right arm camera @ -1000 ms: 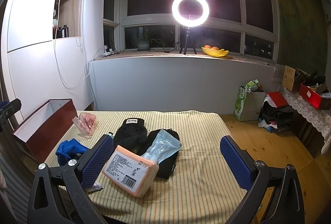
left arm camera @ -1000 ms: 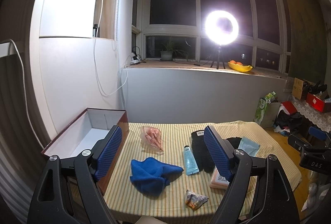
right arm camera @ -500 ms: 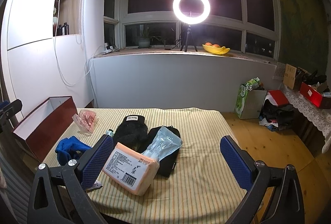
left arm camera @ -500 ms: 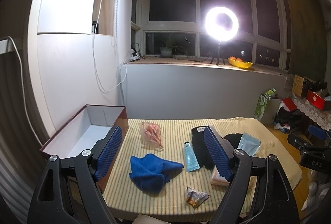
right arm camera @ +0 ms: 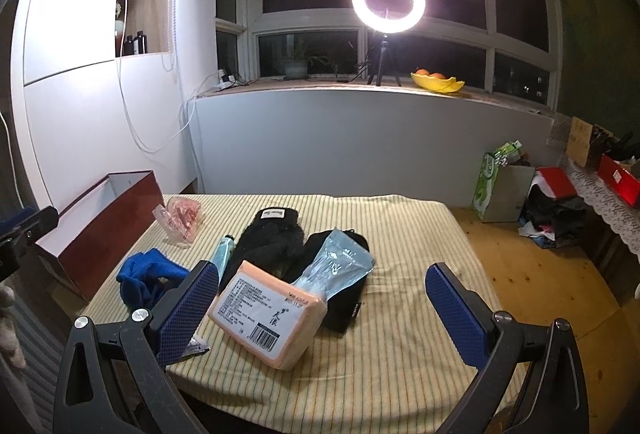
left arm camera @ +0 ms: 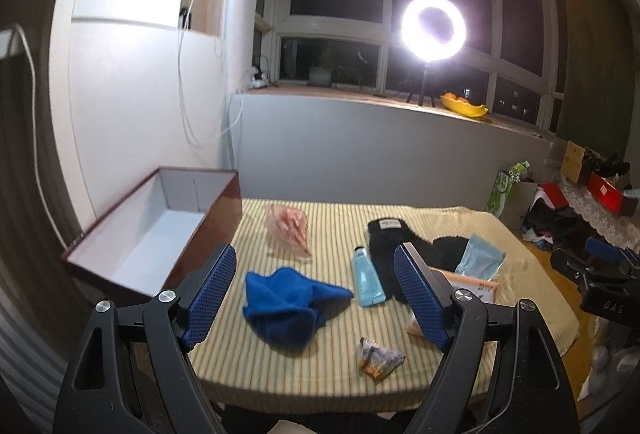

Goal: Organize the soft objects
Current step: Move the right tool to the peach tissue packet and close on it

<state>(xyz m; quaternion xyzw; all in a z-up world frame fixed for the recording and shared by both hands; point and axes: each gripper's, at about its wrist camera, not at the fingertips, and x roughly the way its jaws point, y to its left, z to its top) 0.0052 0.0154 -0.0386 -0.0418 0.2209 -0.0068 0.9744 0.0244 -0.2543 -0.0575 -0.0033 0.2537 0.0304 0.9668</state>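
Observation:
A crumpled blue cloth (left arm camera: 286, 304) lies on the striped table (left arm camera: 328, 370), between my open, empty left gripper's (left arm camera: 316, 298) fingers and beyond their tips; it also shows in the right wrist view (right arm camera: 146, 280). A black fuzzy garment (right arm camera: 270, 244) and a black pouch (right arm camera: 346, 300) lie mid-table. An orange tissue pack (right arm camera: 266, 314) and a pale blue sachet (right arm camera: 334, 266) rest on them. My right gripper (right arm camera: 324, 306) is open and empty above the near table edge. An open red-brown box (left arm camera: 156, 234) stands at the table's left.
A pink plastic bag (left arm camera: 290, 232), a pale blue tube (left arm camera: 366, 278) and a small crumpled wrapper (left arm camera: 378, 354) lie on the table. A ring light (right arm camera: 386, 1) and a yellow fruit bowl (right arm camera: 438, 81) stand on the window sill. Bags and boxes (right arm camera: 548, 201) crowd the floor at right.
Both views have shifted slightly, the left camera tilting a little. Both grippers stay open and nothing on the table has moved.

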